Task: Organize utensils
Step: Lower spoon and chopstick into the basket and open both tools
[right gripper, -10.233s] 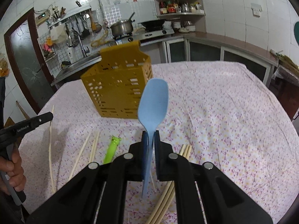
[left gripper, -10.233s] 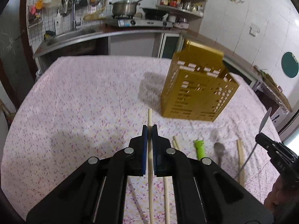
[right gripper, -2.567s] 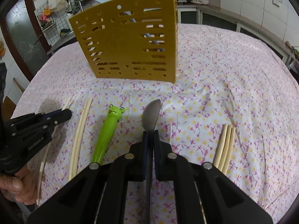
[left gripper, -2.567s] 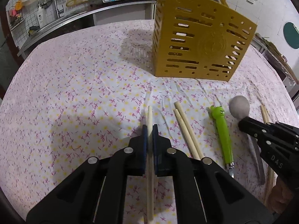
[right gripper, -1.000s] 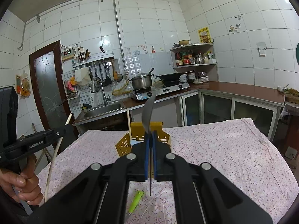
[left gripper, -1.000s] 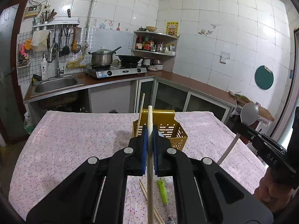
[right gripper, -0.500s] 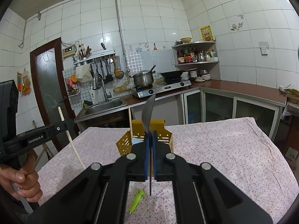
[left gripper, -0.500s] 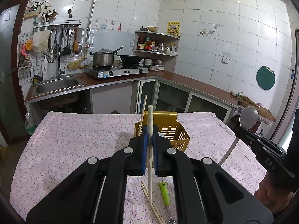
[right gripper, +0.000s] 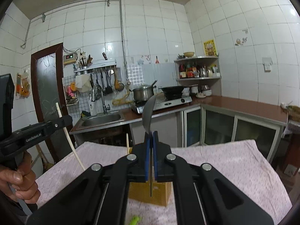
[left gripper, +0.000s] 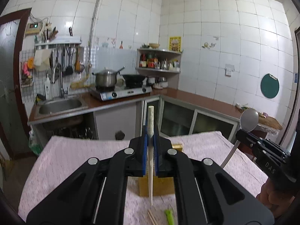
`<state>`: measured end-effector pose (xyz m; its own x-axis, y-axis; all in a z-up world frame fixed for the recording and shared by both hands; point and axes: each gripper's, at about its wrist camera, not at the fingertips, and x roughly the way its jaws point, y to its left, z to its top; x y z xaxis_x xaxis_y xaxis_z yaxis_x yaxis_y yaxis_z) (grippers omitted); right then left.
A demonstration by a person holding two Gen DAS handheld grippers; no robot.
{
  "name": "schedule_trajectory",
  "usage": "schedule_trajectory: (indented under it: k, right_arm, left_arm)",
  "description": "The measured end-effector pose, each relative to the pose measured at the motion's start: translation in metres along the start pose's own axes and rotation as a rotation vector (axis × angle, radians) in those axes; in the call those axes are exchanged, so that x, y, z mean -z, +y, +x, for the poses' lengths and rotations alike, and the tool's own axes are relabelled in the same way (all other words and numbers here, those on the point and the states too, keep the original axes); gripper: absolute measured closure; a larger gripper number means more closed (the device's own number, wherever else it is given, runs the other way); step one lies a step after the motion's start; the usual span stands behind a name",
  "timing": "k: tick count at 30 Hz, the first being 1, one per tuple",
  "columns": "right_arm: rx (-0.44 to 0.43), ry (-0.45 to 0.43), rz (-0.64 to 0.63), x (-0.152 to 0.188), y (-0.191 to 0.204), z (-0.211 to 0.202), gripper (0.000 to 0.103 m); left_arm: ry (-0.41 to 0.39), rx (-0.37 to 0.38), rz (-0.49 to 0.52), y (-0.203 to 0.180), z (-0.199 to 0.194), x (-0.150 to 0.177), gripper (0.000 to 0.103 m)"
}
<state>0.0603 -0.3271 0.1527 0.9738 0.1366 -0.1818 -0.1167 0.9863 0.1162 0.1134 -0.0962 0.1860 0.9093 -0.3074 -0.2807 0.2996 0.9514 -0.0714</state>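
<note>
Overhead, a pale chopstick is clamped between the blue pads of the left gripper, its tip pointing down toward the yellow utensil holder on the pink tablecloth. A metal spoon is pinched upright in the right gripper, bowl above the fingers, handle hanging over the holder. Loose chopsticks and a green utensil are seen on the cloth below.

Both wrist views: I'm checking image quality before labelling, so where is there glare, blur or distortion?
Left wrist view: fisheye bends the wall tiles, dark vignette at the corners, window glare at the right edge, tablecloth soft, chopstick in the left tool fairly sharp. Right wrist view: same curvature, glare patches on the tiles, spoon bowl dark against the light wall.
</note>
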Motion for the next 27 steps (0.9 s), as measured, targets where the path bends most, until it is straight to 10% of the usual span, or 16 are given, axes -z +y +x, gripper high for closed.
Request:
schedule_trajectory:
  k: [27]
  right_arm:
    - [0.011,0.034,-0.029,-0.005,-0.002,0.092,0.1]
  left_arm:
    - [-0.084,0.011,0.014,-0.007,0.078,-0.032,0.099]
